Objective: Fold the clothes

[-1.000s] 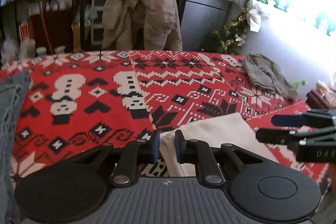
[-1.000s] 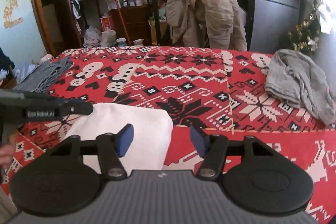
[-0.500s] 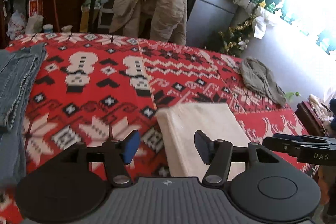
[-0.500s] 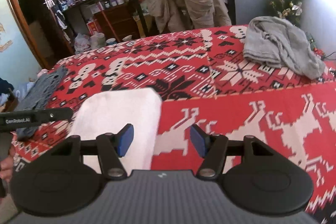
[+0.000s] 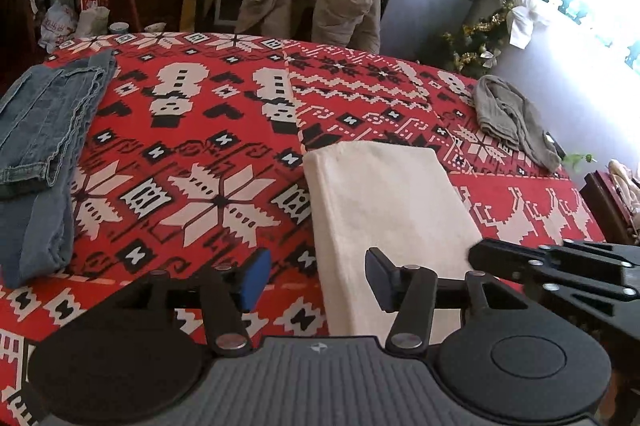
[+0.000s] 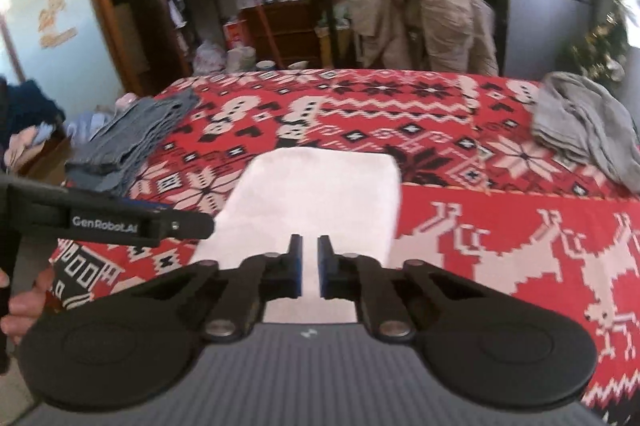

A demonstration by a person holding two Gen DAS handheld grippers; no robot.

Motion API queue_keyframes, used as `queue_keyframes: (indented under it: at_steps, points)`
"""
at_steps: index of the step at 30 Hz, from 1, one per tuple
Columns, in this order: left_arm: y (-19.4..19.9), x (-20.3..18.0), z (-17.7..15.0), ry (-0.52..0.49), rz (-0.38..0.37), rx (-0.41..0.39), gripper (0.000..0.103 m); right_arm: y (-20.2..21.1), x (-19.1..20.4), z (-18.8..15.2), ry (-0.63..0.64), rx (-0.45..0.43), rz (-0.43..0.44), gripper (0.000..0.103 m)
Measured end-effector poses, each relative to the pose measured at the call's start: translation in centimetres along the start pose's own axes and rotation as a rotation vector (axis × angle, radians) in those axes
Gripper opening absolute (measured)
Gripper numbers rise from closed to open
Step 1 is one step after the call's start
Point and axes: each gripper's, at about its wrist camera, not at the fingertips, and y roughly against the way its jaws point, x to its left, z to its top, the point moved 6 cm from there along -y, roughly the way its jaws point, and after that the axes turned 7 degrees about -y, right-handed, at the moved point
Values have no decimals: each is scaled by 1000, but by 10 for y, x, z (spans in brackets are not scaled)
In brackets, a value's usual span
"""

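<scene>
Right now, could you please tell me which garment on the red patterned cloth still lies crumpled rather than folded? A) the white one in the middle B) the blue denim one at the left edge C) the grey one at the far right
C: the grey garment lies bunched in a heap, while the white garment is a neat flat rectangle and the denim one lies folded flat.
</scene>
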Motion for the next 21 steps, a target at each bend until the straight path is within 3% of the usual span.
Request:
queue_keyframes:
  at_steps: [5, 8, 12, 14, 15, 16, 21]
  points:
    - [-5, 4, -5, 8, 2, 18, 43, -21, 16, 2, 53, 16, -3, 0]
    - [-8, 5, -7, 38, -59, 8, 34, -33, 19, 7, 59, 28, -5, 0]
    - [-18, 4, -9, 52, -91, 11, 34, -47, 20, 15, 68, 45, -6, 0]
    - [-20, 2, -7, 63, -123, -1, 23, -53, 20, 18, 74, 54, -5, 0]
    - [-20, 1, -6, 64, -145, -9, 10, -56, 20, 20, 80, 58, -5, 0]
    - [-19, -1, -6, 59, -153, -16, 5, -58, 21, 21, 84, 61, -6, 0]
    - [-15, -5, -8, 30, -128, -36, 5, -72, 19, 31, 83, 76, -6, 0]
